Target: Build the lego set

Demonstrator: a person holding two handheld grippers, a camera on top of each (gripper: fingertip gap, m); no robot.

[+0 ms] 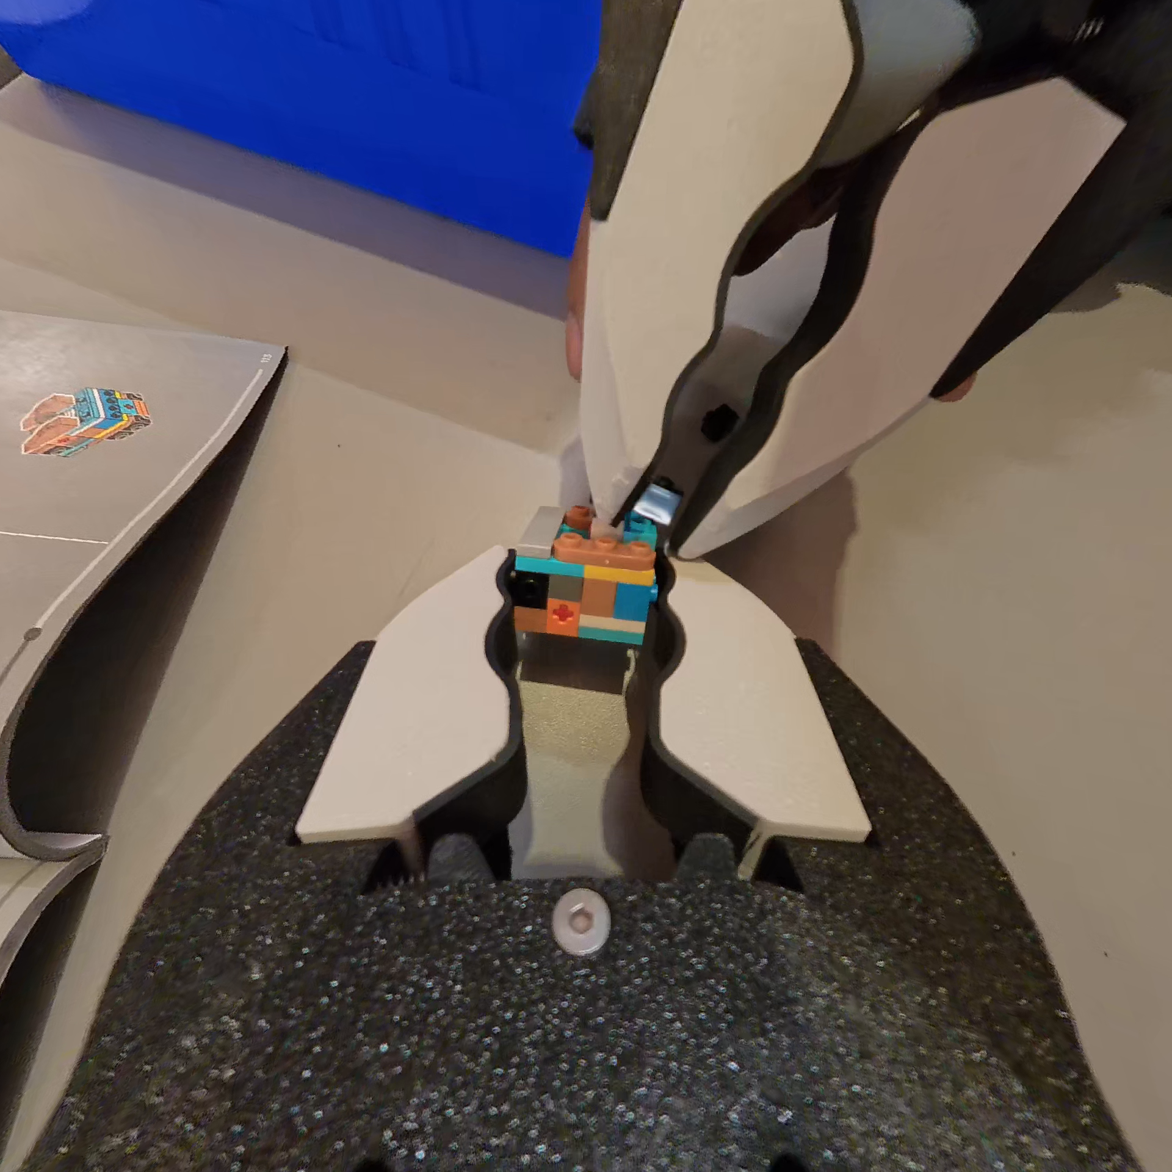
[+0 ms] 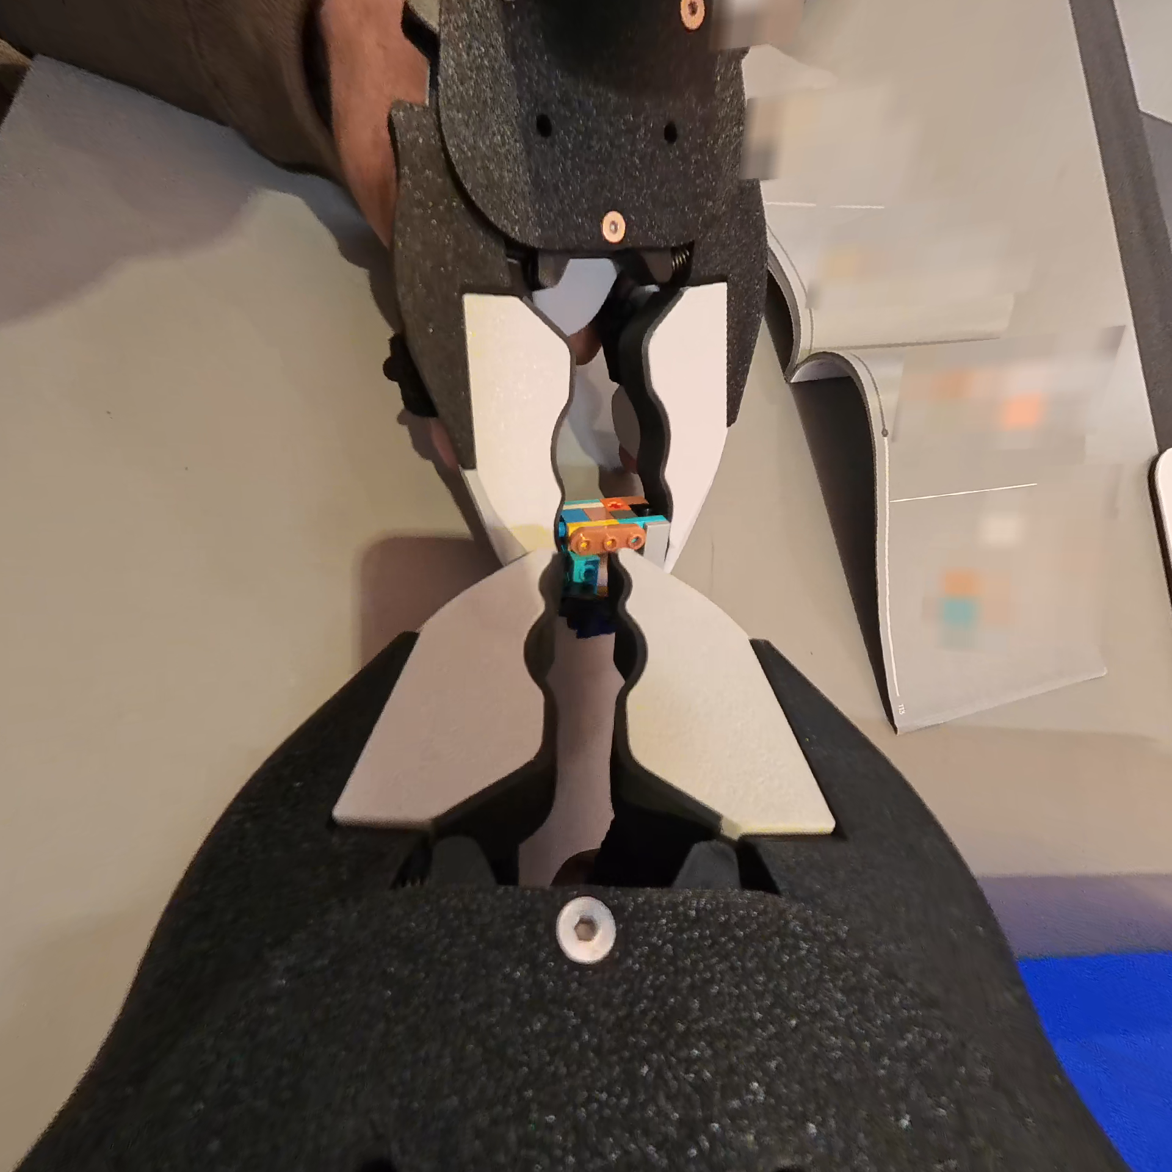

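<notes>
Left wrist view: left gripper (image 1: 585,574) has its jaws narrowed onto the lego block (image 1: 583,586), pinching its two sides; the block is multicolour (teal, orange, tan, yellow, black) and sits at the fingertips, lifted off the table (image 1: 380,355). Right gripper (image 1: 644,526) comes in from the top, tips nearly closed on a small grey-blue piece (image 1: 656,504) that sits right at the block's top rear edge, next to a teal brick. One brown 3-stud plate (image 1: 602,548) on top at the front. Surface is a plain beige tabletop; one open instruction booklet (image 1: 127,456) at left, one blue bin (image 1: 317,95) behind.

Right wrist view: right gripper (image 2: 586,580) jaws are almost together, clamping a small teal and dark piece (image 2: 583,586) that touches the block (image 2: 602,523). Left gripper (image 2: 605,526) opposite, fingers tight on the block's sides; a hand (image 2: 361,158) is behind it. Booklet (image 2: 951,507) at right, blue bin corner (image 2: 1091,1046) at bottom right. Count: two grippers, one assembly, one booklet, one bin.
</notes>
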